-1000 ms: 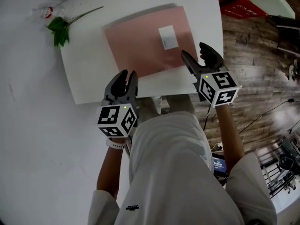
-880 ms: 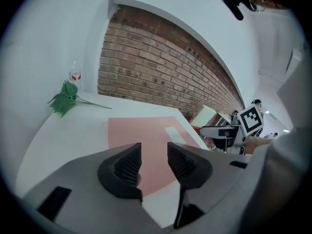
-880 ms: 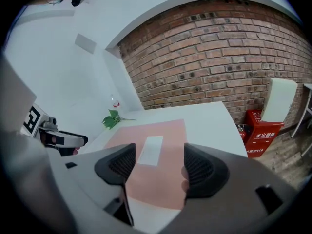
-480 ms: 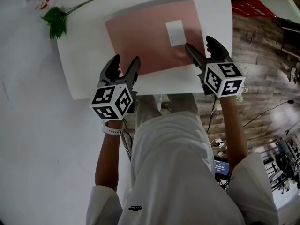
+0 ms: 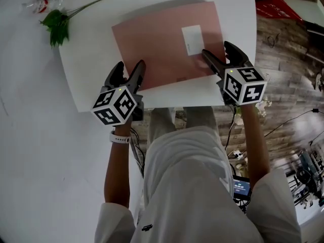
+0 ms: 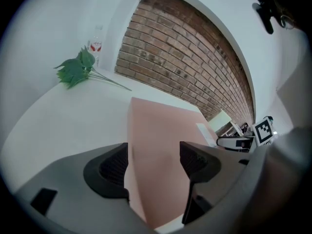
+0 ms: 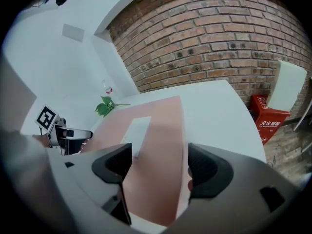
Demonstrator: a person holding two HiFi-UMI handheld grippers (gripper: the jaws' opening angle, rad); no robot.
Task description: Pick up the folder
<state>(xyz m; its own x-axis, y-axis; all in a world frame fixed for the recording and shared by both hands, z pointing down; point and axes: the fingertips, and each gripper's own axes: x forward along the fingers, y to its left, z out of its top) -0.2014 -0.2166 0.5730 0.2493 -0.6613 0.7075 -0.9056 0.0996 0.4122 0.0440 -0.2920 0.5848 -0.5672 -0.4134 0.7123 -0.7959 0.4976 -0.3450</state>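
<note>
A pink folder lies flat on a white surface, seen from above, near the surface's near edge and towards its right side. A small white label sits on the right part of the folder; any print on it is too small to read.

The left gripper hangs over the folder's near left corner. Its fingers are opening, with the pink corner between them and neither pad pressing on it. The right gripper hangs over the near right corner, its fingers spread wide and released, the folder's edge between them and untouched. Each gripper carries a cube of black and white square markers.

A green leafy sprig lies at the far left of the surface, well apart from the folder. On the wooden floor to the far right stands a red box with white characters that are too small to read. A brick wall rises behind the surface.
</note>
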